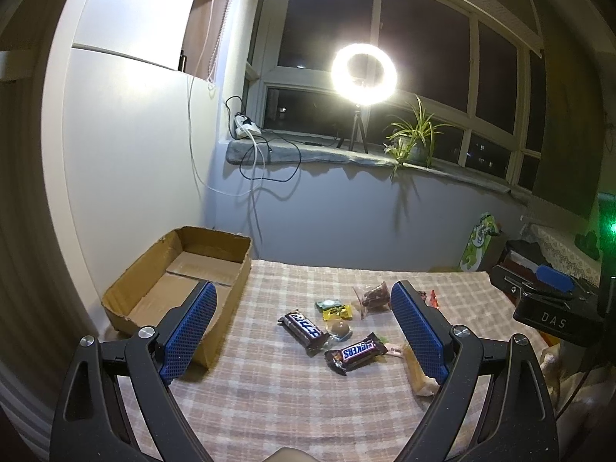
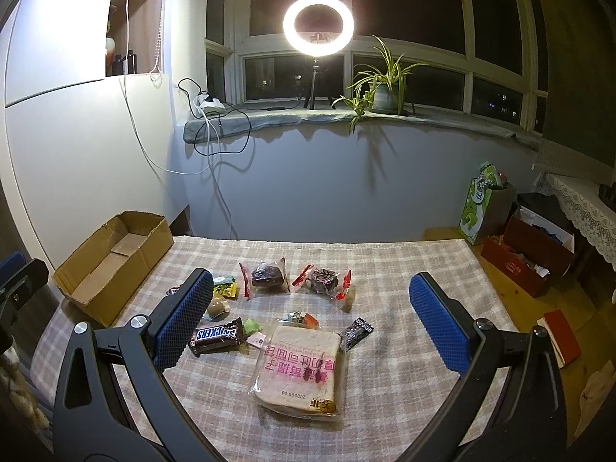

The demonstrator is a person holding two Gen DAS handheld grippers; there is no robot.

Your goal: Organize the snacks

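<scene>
Snacks lie scattered on a checked tablecloth (image 2: 404,269). An empty cardboard box (image 1: 181,273) (image 2: 111,258) stands at the table's left edge. Two Snickers bars (image 1: 356,352) (image 1: 306,327) lie mid-table; one Snickers bar (image 2: 217,335) shows in the right wrist view. A wrapped bread slice (image 2: 300,369) lies nearest the right gripper. Two clear packets of dark sweets (image 2: 267,275) (image 2: 323,279), a yellow candy (image 2: 225,290), a round chocolate (image 1: 340,328) and a small black sachet (image 2: 356,332) lie around. My left gripper (image 1: 304,331) is open above the bars. My right gripper (image 2: 312,319) is open above the bread.
A ring light (image 2: 318,25) on a tripod and a potted plant (image 2: 381,88) stand on the windowsill behind. Cables hang from the sill at left. A green bag (image 2: 479,204) and red boxes (image 2: 527,258) sit on the floor to the right.
</scene>
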